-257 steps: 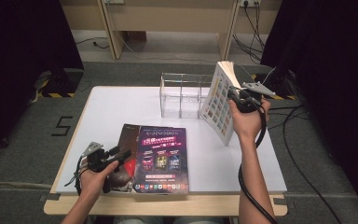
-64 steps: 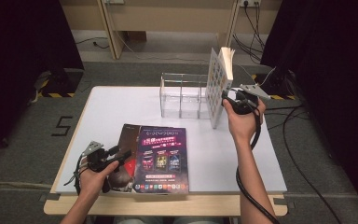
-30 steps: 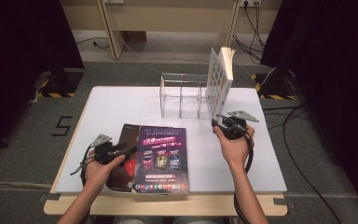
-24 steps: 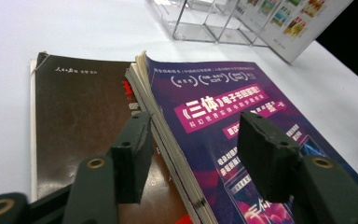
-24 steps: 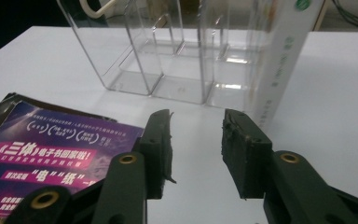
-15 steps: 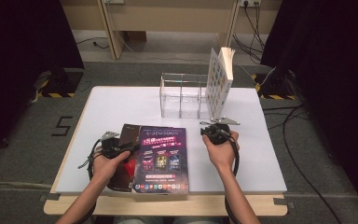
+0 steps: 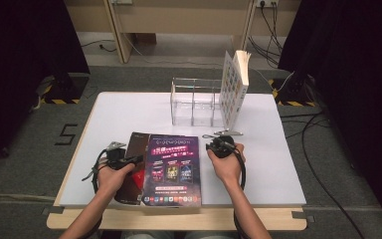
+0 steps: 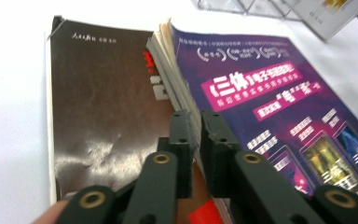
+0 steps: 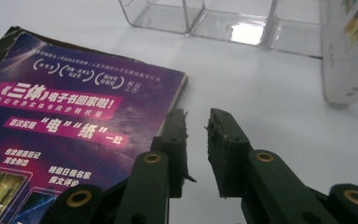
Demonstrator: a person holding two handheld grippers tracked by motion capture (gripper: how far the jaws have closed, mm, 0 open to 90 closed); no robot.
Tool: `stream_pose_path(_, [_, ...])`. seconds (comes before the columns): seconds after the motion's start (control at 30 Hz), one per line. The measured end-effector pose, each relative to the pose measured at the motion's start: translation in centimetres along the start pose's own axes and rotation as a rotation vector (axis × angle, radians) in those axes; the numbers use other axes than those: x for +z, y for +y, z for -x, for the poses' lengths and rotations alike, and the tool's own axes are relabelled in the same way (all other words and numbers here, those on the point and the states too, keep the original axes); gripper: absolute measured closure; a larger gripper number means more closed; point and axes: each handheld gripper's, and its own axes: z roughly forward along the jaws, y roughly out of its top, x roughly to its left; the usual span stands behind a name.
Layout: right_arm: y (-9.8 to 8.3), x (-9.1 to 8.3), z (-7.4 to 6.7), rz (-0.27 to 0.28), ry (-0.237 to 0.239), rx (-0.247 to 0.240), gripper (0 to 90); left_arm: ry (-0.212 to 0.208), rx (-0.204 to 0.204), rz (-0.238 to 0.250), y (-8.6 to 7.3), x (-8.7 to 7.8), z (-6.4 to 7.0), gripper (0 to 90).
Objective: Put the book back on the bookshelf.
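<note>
- Where the tabletop (image 7: pixel 109 107) met the person's left side, the left gripper (image 7: pixel 129 160) lay low over the brown book (image 8: pixel 100 98), its fingers (image 8: pixel 182 140) pressed nearly together; they had just been closing, and whether a page edge sat between them I could not tell.
- The brown book lay flat at the bottom of the stack, probably serving as the base while the upper volume was worked loose.
- The purple book (image 7: pixel 171 169) rested on top of it, shifted to the right so its left page block overhung the brown cover; it lay near the front edge, between the two hands.
- The right gripper (image 7: pixel 218 144) hovered just beside the purple book's right edge, fingers (image 9: pixel 177 140) slightly spread with nothing between them, seemingly lined up to take that edge.
- Farther back stood the clear divider rack (image 7: pixel 194 102), open compartments facing up, apparently the destination for the books.
- The white book (image 7: pixel 233 87) stood upright, tilted, at the rack's right end, likely propped there to hold it on edge.
</note>
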Motion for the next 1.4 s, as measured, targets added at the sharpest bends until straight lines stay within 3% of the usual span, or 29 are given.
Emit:
stream_pose_path(0.27, [0.0, 0.7, -0.5, -0.018, 0.008, -0.006, 76.8, 0.016, 0.0, -0.031, 0.0, 0.5, 0.1, 87.9])
stream_pose_path(0.57, [-0.3, 1.9, -0.7, -0.061, 0.003, -0.004, 76.0, 0.006, 0.001, -0.049, -0.1, 1.1, 0.4, 88.0])
stream_pose_path(1.4, [-0.8, 2.8, -0.2, -0.106, -0.021, 0.003, 74.7, 0.019, 0.078, -0.066, 0.7, 1.9, 1.7, 89.5])
